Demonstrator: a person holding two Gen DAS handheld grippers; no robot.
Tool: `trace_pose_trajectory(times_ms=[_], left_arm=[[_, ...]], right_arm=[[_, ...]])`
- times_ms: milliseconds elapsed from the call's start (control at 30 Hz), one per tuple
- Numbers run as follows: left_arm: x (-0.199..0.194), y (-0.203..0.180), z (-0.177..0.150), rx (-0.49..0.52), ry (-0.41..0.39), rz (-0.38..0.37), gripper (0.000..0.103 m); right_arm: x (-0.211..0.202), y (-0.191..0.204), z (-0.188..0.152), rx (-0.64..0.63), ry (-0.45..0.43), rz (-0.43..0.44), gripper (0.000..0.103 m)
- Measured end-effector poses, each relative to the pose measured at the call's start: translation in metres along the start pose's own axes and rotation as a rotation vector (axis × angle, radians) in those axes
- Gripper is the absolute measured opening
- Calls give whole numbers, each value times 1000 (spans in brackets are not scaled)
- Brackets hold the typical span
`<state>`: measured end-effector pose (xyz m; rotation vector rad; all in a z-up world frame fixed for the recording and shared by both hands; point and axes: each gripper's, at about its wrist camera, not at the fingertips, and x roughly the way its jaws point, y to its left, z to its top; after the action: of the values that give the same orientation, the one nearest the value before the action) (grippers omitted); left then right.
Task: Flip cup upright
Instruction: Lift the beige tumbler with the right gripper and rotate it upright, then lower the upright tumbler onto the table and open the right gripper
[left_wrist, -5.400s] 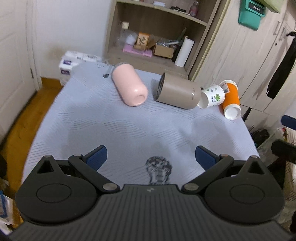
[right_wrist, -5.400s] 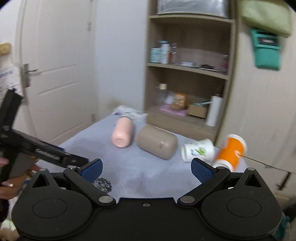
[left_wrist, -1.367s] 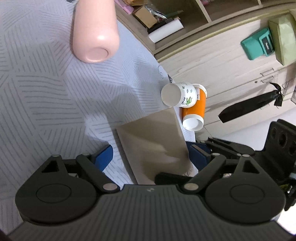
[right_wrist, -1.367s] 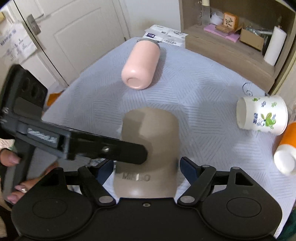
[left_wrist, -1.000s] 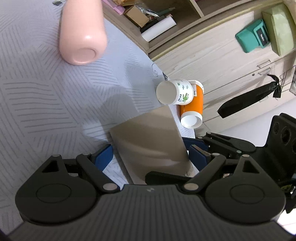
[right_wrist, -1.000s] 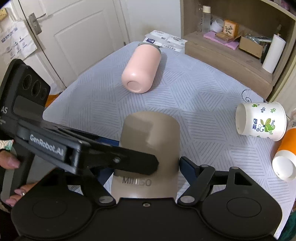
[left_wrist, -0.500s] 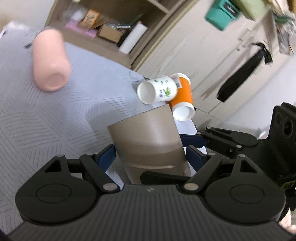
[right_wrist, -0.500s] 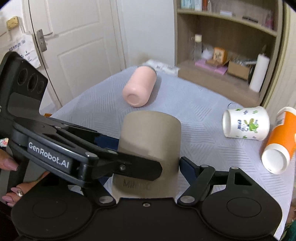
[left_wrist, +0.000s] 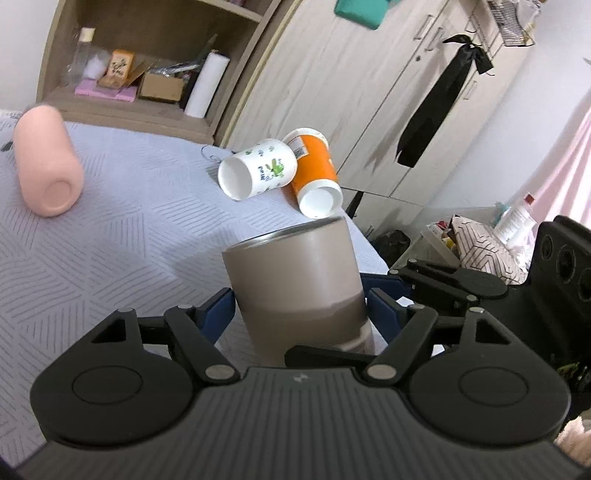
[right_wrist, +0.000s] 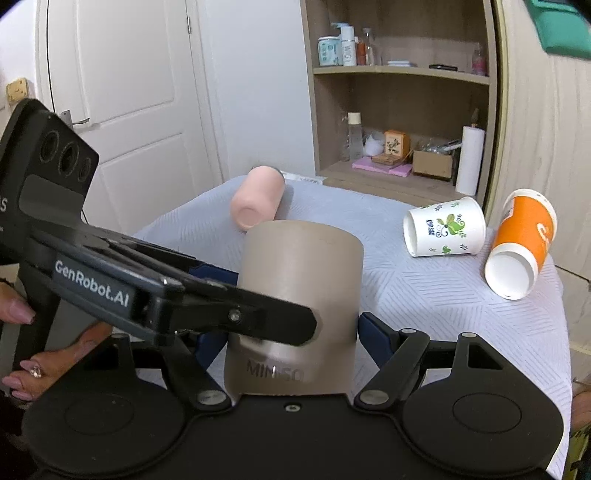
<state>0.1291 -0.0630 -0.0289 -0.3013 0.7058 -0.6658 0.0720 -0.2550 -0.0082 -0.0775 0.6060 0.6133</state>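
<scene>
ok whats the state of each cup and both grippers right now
tall taupe metal cup: upright, open rim on top, held between both grippers
pink cylindrical cup: lying on its side
white paper cup with green leaf print: on its side, mouth open toward the camera
orange paper cup: tipped over, leaning against the white one
left gripper: shut on the taupe cup
right gripper: shut on the taupe cup

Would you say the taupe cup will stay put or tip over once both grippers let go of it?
The taupe cup looks wide and straight-walled, standing nearly upright, so it should stay put. It looks stiff: no denting where the left gripper and right gripper hold it. The quilted cloth may be soft, so a slight wobble is possible.
</scene>
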Motion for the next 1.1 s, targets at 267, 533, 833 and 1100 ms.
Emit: trace_pose_trajectory(times_ms=[267, 533, 833, 1100], left_arm=[[-11, 7, -8, -20, -17, -26, 76], [-16, 7, -6, 25, -27, 14, 76], [-15, 19, 8, 22, -55, 57, 76], [-12, 28, 19, 48, -81, 121, 76]], right_arm=[[-5, 21, -1, -56, -23, -27, 79], [2, 22, 1, -72, -44, -12, 79], [23, 22, 13, -42, -59, -11, 79], [43, 14, 23, 13, -84, 23, 79]])
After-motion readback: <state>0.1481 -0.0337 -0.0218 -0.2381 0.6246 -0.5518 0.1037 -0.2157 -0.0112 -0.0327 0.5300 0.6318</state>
